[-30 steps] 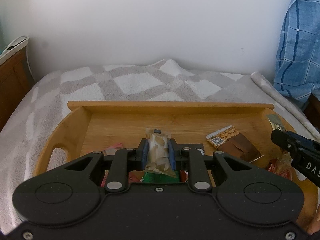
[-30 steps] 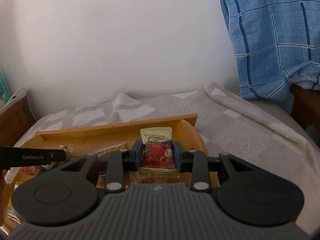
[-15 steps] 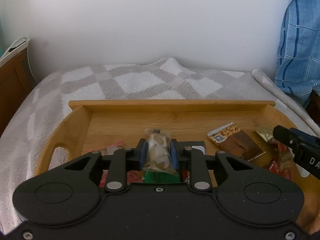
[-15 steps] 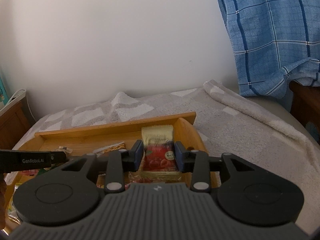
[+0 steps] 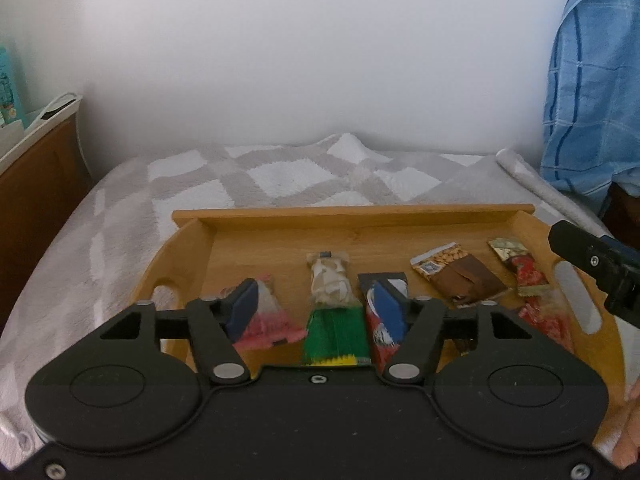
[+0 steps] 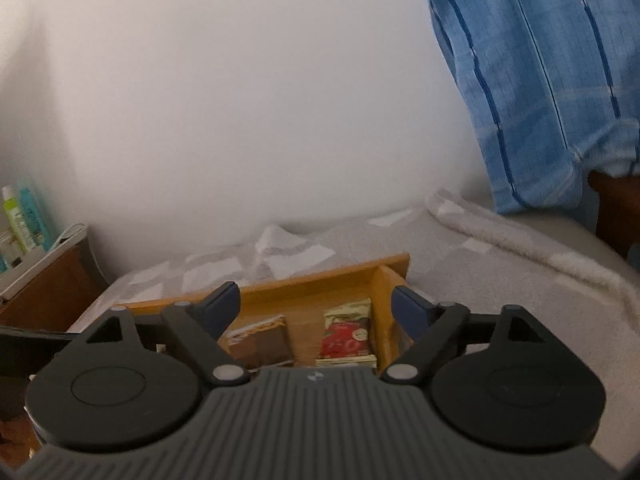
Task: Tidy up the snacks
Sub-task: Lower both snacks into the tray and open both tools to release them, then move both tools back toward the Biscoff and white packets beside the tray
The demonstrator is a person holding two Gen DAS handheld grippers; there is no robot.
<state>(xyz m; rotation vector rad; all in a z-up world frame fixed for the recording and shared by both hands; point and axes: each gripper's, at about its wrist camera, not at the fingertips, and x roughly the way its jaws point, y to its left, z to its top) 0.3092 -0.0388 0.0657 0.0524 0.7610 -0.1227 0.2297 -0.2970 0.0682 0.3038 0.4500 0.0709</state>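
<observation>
A wooden tray (image 5: 360,220) lies on a checked blanket and holds several snack packets. My left gripper (image 5: 316,304) is open above the tray's middle. A clear packet of pale chips (image 5: 331,280) lies between its fingers, on a green packet (image 5: 334,338). A pink packet (image 5: 270,320), a red and black packet (image 5: 380,320) and a brown nut packet (image 5: 460,276) lie beside it. My right gripper (image 6: 316,304) is open over the tray's right end (image 6: 384,280). A red cherry-drop packet (image 6: 348,336) lies below it, also shown in the left wrist view (image 5: 520,268).
The grey and white blanket (image 5: 280,176) covers the bed around the tray. A wooden nightstand (image 5: 36,184) stands at the left. Blue plaid cloth (image 6: 540,80) hangs at the right. A white wall is behind.
Both grippers opened and let go of their packets. The chips packet now lies in the tray's middle and the cherry-drop packet at its right end. Both grippers drew back and up.
</observation>
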